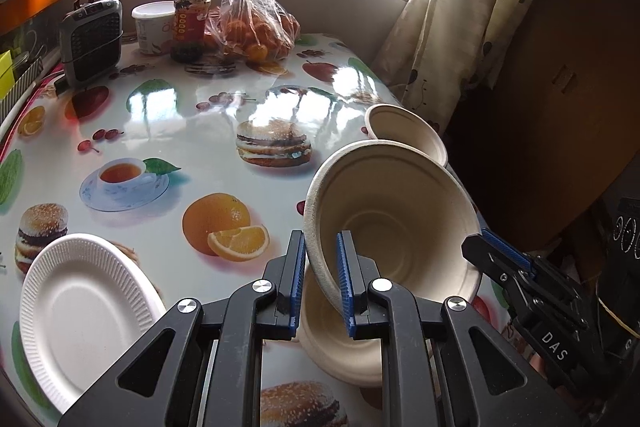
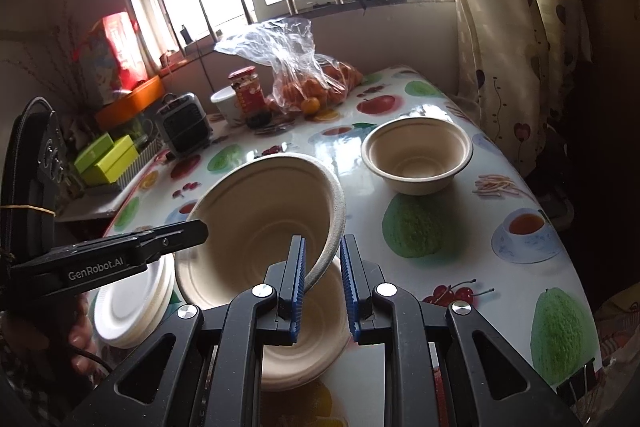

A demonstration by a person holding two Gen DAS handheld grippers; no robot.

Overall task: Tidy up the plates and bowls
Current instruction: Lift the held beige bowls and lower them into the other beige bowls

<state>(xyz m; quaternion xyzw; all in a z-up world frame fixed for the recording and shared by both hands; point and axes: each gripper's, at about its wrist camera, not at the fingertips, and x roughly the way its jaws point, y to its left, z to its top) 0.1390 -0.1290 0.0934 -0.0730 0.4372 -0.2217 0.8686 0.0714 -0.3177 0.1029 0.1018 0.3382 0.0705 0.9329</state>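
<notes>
Left wrist view: left tongs (image 1: 320, 279) clamp the near rim of 1 tilted bowl (image 1: 394, 223), raised over another bowl (image 1: 340, 351); a 3rd bowl (image 1: 408, 135) beyond; white plate (image 1: 84, 311) to their left on the bench (image 1: 192, 123).

Right wrist view: right tongs (image 2: 323, 283) pinch the same tilted bowl's (image 2: 256, 227) opposite rim. Stacking judged unfinished.

The left gripper (image 1: 320, 269) fills the lower centre of its own view, angled downward, jaws nearly shut on a thin rim. The right gripper (image 2: 322, 275) sits likewise, jaws pinched close. Fingers (image 2: 82, 337) of the left hand show at the lower left of the right view.
</notes>
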